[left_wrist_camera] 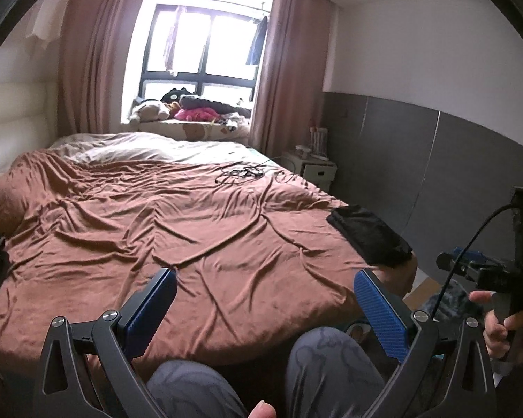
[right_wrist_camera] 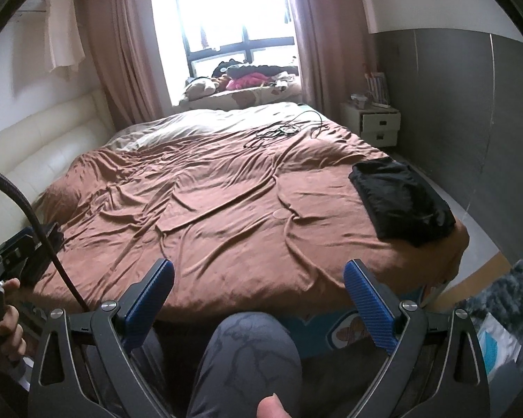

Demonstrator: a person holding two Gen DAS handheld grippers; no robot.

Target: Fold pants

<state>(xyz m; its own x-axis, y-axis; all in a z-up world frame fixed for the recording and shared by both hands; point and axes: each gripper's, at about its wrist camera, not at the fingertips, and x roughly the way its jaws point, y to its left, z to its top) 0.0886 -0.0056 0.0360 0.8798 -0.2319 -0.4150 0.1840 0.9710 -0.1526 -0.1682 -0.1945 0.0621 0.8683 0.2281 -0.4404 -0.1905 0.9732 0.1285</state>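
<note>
Black pants lie folded into a flat rectangle on the brown bedspread near the bed's right front corner; they also show in the right wrist view. My left gripper is open and empty, held above the bed's front edge, well left of the pants. My right gripper is open and empty, also held back at the front edge, short of the pants. The right gripper's body shows at the right edge of the left wrist view.
A tangle of black cables lies on the far side of the bed. A white nightstand stands at the far right. Clothes and soft toys are piled on the window sill. The person's knees are below the grippers.
</note>
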